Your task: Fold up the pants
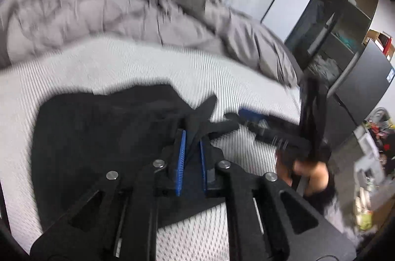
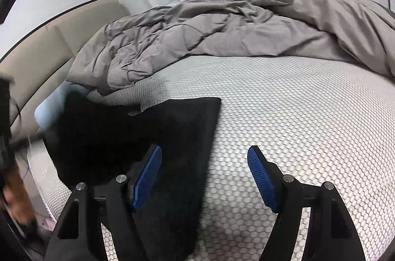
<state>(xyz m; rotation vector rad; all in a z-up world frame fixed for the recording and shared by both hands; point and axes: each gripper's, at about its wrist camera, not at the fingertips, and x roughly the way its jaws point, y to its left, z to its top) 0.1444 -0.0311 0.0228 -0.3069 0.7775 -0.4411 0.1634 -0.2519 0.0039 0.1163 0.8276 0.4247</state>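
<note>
Black pants (image 1: 98,132) lie on a white honeycomb mattress (image 1: 123,68). My left gripper (image 1: 192,137) is shut on a bunched fold of the pants between its blue pads and holds it just above the bed. In the right wrist view the pants (image 2: 172,127) lie flat to the left, with one straight edge up to a far corner. My right gripper (image 2: 205,162) is open and empty, its left finger over the pants and its right finger over bare mattress (image 2: 296,112). The right gripper also shows, blurred, in the left wrist view (image 1: 256,122).
A crumpled grey duvet (image 2: 209,31) covers the far part of the bed. A beige headboard (image 2: 32,63) runs along the left. In the left wrist view an open dark wardrobe (image 1: 333,26) and a cluttered floor (image 1: 370,162) lie past the bed's right edge.
</note>
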